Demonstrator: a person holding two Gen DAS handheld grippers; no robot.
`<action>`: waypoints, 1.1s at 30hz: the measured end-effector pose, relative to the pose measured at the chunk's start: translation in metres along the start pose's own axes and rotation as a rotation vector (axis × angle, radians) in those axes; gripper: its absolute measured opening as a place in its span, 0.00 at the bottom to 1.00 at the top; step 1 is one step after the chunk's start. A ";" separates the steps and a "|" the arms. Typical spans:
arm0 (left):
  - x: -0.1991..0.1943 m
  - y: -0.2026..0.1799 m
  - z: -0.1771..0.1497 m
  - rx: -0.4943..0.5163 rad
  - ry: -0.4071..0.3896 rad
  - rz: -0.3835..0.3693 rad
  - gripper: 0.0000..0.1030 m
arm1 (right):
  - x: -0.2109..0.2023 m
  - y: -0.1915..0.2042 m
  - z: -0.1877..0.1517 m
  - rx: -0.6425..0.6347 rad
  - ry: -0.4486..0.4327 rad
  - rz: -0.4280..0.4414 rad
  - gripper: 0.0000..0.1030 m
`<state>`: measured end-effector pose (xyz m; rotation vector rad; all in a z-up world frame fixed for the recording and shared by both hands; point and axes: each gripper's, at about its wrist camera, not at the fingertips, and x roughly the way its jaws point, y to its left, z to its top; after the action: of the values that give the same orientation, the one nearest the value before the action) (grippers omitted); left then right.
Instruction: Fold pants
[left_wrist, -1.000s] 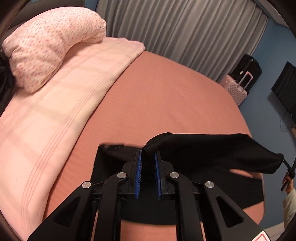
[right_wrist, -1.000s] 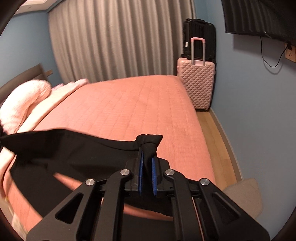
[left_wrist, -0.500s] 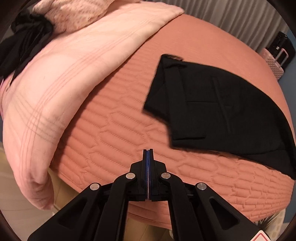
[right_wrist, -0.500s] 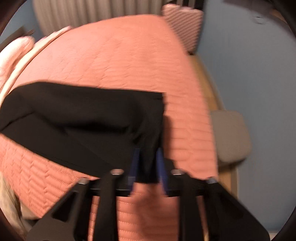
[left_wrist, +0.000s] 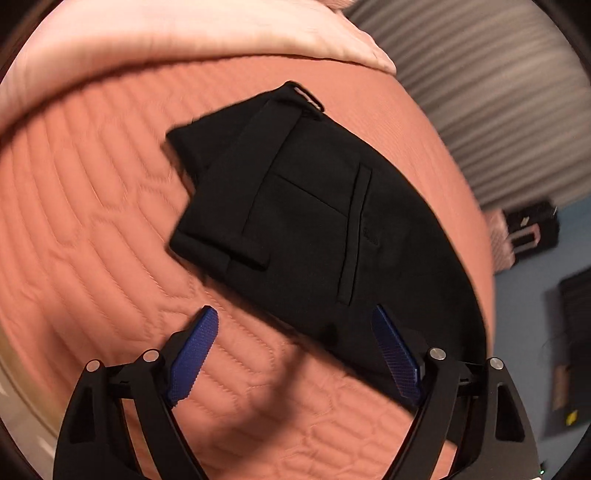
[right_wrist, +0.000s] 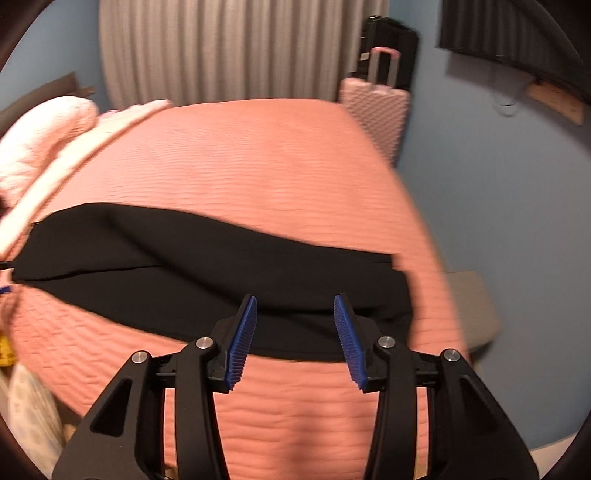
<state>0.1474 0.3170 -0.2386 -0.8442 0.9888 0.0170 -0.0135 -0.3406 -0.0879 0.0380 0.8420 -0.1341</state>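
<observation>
Black pants (left_wrist: 317, 221) lie flat on the salmon quilted bed (left_wrist: 92, 221), folded lengthwise, waistband toward the pink duvet. My left gripper (left_wrist: 295, 325) is open and empty, hovering over the near edge of the waist end. In the right wrist view the pants (right_wrist: 207, 273) stretch across the bed (right_wrist: 258, 155) from left to right. My right gripper (right_wrist: 295, 314) is open and empty, just above the leg end near the bed's front edge.
A pale pink duvet (left_wrist: 166, 33) and a pillow (right_wrist: 40, 136) lie at the head of the bed. Grey curtains (right_wrist: 236, 48) hang behind. A pink suitcase (right_wrist: 376, 110) and a black one stand by the blue wall. A grey mat (right_wrist: 472, 306) lies on the floor at right.
Both grippers held the pants lifted a second ago. The pants now lie on the bed, both grippers have let go and opened, and the left one has moved in over the waist end.
</observation>
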 end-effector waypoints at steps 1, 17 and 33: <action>0.001 0.002 0.000 -0.035 -0.019 -0.020 0.65 | 0.002 0.016 0.001 -0.004 0.015 0.035 0.42; -0.037 -0.030 0.058 0.180 -0.121 0.088 0.04 | 0.000 0.164 0.008 -0.213 0.052 0.242 0.43; -0.066 -0.081 -0.018 0.391 -0.296 0.468 0.25 | 0.016 -0.029 -0.012 0.097 0.092 -0.074 0.69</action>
<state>0.1269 0.2730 -0.1451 -0.2307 0.8514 0.3304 -0.0153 -0.3697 -0.1074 0.1044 0.9283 -0.2443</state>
